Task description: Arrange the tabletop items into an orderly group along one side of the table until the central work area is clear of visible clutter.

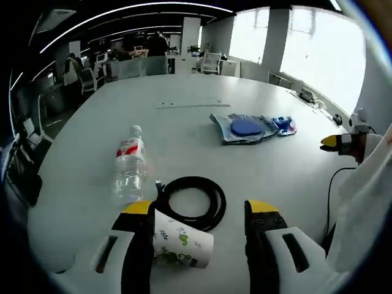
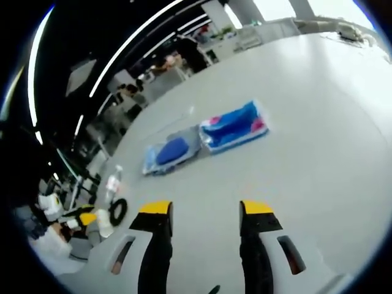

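Note:
A white paper cup with green print lies on its side between the jaws of my left gripper, close against the left jaw. That gripper is open. Just beyond the cup lies a black cable coil, with a clear water bottle on its side to the left. Farther off rest a grey packet with a blue disc and a small blue packet. My right gripper is open over bare table, facing the two packets. The bottle and coil lie far left.
The white table is broad, with office chairs and desks beyond its far edge. A white sleeve and a thin black cord are at the right. The right gripper's yellow tip shows there too. The left gripper appears low left.

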